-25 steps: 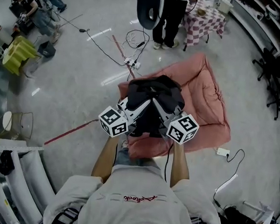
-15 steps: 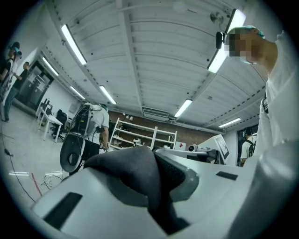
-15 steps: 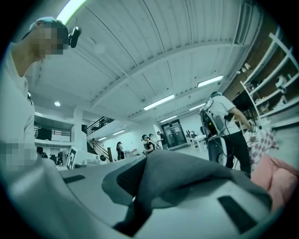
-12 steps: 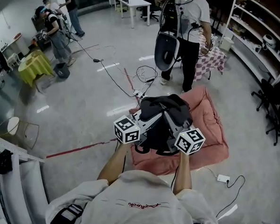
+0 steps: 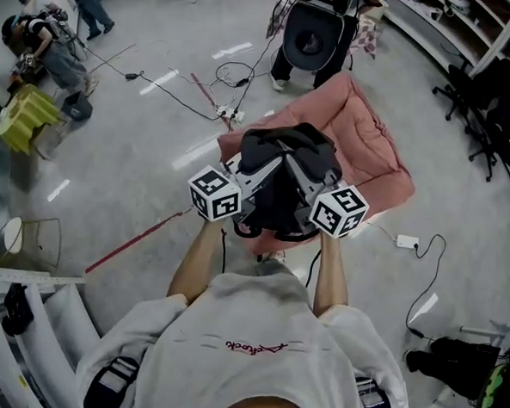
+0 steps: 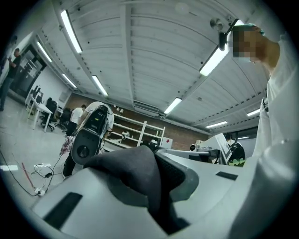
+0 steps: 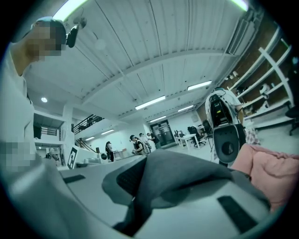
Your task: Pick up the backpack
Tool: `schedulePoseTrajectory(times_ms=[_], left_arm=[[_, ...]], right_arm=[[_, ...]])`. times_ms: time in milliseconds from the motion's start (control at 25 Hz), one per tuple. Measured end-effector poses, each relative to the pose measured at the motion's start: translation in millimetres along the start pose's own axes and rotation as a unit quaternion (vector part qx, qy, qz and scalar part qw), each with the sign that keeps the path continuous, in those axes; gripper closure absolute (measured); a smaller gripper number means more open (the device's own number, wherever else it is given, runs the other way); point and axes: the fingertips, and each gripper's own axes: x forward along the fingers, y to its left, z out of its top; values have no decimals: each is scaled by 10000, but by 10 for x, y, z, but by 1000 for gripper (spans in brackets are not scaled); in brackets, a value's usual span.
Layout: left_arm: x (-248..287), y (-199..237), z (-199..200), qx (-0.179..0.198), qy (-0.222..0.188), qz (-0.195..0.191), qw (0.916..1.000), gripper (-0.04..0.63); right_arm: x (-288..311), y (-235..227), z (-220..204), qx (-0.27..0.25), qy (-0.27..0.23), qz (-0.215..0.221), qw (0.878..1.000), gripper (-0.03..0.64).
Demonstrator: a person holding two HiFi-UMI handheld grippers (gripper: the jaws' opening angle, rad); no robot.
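The black backpack [image 5: 284,179] hangs in the air in front of the person, above the near edge of a pink cushion [image 5: 374,154]. My left gripper [image 5: 252,180] grips its left side and my right gripper [image 5: 315,183] its right side, their marker cubes flanking it. In the left gripper view, dark strap fabric [image 6: 135,170] is pinched between the white jaws of the left gripper [image 6: 156,189]. The right gripper view shows the same: grey-black fabric [image 7: 182,175] clamped in the right gripper [image 7: 140,205]. Both point level.
A person stands beyond the cushion with a round black device [image 5: 312,38]. Cables and a power strip [image 5: 228,113] lie on the floor to the left; a charger [image 5: 405,242] lies right. A red floor line [image 5: 137,237], a yellow object [image 5: 23,116] and office chairs [image 5: 493,110] surround the area.
Both grippers have risen together with the backpack held between them, so it now hangs higher over the pink cushion. The head view has swung about.
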Motion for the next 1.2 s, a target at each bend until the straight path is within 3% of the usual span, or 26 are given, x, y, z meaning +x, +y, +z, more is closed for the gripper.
schedulePoseTrajectory(times_ms=[440, 1200], left_arm=[[-481, -658, -707, -449, 302, -139, 9984, 546], [-568, -872, -851, -451, 360, -275, 9980, 546]], right_arm=[[-679, 511, -723, 310, 361, -309, 9984, 574], [-895, 617, -904, 313, 330, -456, 9979, 575]])
